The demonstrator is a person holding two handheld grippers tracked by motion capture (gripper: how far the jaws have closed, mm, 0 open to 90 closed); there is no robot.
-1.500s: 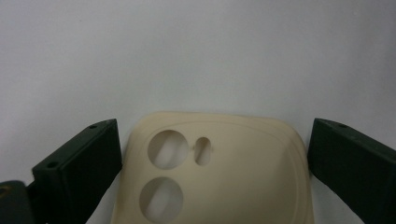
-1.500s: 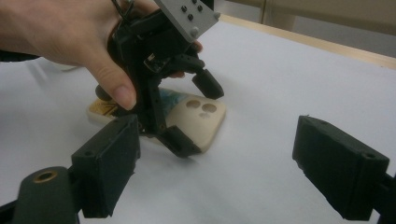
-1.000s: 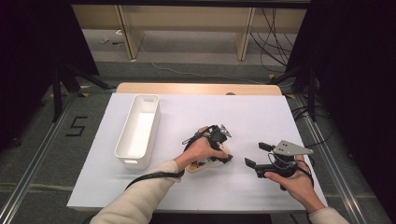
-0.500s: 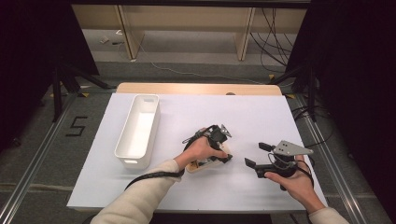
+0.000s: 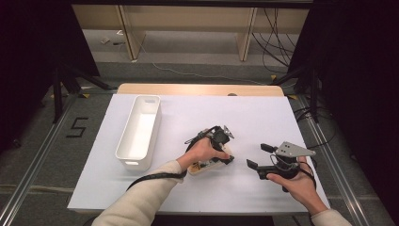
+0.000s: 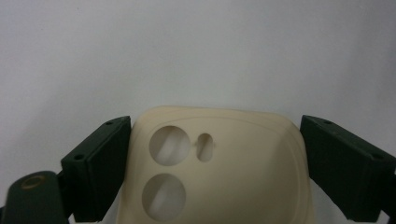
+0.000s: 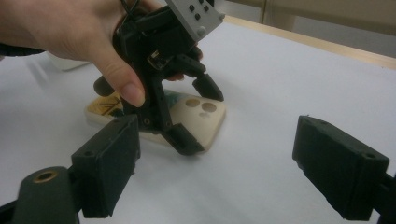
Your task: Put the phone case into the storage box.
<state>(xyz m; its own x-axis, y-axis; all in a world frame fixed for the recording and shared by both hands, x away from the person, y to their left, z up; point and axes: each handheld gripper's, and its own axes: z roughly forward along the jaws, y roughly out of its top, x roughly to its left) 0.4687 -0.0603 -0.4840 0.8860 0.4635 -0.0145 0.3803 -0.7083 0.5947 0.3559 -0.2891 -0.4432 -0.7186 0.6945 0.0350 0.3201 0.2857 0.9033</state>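
Phone case (image 6: 219,168) lies between spread left claw (image 6: 215,163); right claw (image 7: 233,168) gapes empty.

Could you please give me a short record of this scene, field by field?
surface: white table
object in hand: cream phone case, lying flat, camera cut-outs visible
left gripper: pointing down, jaws astride the case; contact unclear
right gripper: open, holding nothing, to the right of the case
container: white bin, left of the case, apart from it
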